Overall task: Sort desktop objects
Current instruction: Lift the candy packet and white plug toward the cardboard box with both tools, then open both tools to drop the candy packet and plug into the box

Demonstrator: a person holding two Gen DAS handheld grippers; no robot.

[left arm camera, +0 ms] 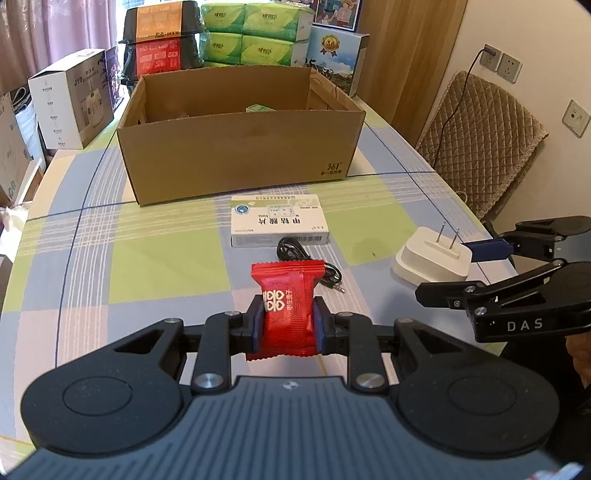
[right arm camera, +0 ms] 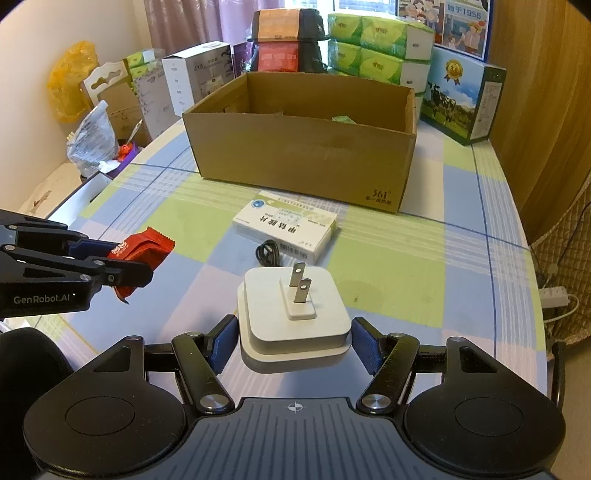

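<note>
My left gripper (left arm camera: pixel 286 319) is shut on a red snack packet (left arm camera: pixel 286 295), held upright a little above the tablecloth; the packet (right arm camera: pixel 142 247) also shows at the left of the right wrist view. My right gripper (right arm camera: pixel 295 341) stands open around a white plug adapter (right arm camera: pixel 291 314) that rests on the table with its prongs up. The blue pads (right arm camera: pixel 225 341) sit close to its two sides. The adapter (left arm camera: pixel 432 258) lies right of the packet. Farther ahead are a white medicine box (left arm camera: pixel 279 221), a coiled black cable (left arm camera: pixel 295 251) and an open cardboard box (left arm camera: pixel 240 162).
Behind the cardboard box (right arm camera: pixel 295 158) stand tissue packs (left arm camera: pixel 258 33), a milk carton box (right arm camera: pixel 461 99) and a white appliance box (left arm camera: pixel 70 96). A quilted chair (left arm camera: pixel 480 144) is beyond the table's right edge. Bags and clutter (right arm camera: pixel 92 136) lie off its left edge.
</note>
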